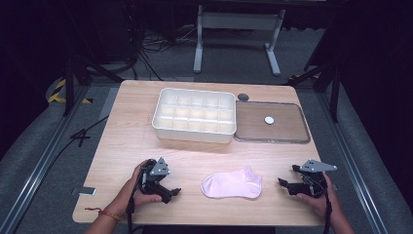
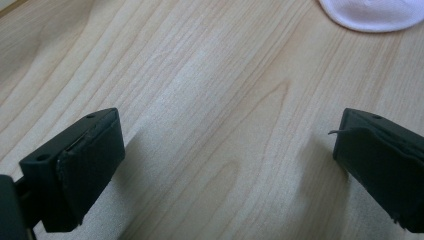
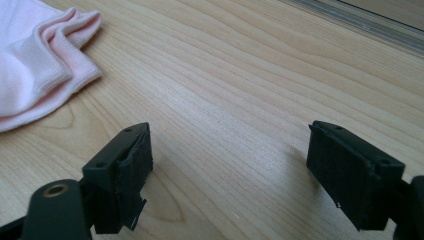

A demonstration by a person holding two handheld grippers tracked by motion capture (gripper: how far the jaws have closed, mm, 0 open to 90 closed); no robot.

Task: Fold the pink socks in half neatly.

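Observation:
A pale pink sock (image 1: 232, 184) lies flat near the table's front edge, between the two hands. My left gripper (image 1: 171, 192) rests on the table to the sock's left, pointing toward it, jaws open and empty. In the left gripper view the gripper (image 2: 222, 165) hovers over bare wood with the sock's edge (image 2: 372, 15) at the top right. My right gripper (image 1: 284, 184) rests to the sock's right, open and empty. The right gripper view has that gripper (image 3: 230, 170) over bare wood and the sock's folded cuff (image 3: 40, 65) at the upper left.
A white compartment tray (image 1: 195, 115) with several cells stands at the back middle. To its right lies a flat brown tray (image 1: 272, 131) with a metal rim, holding a small white disc (image 1: 269, 119). A dark round cap (image 1: 242, 97) sits behind it.

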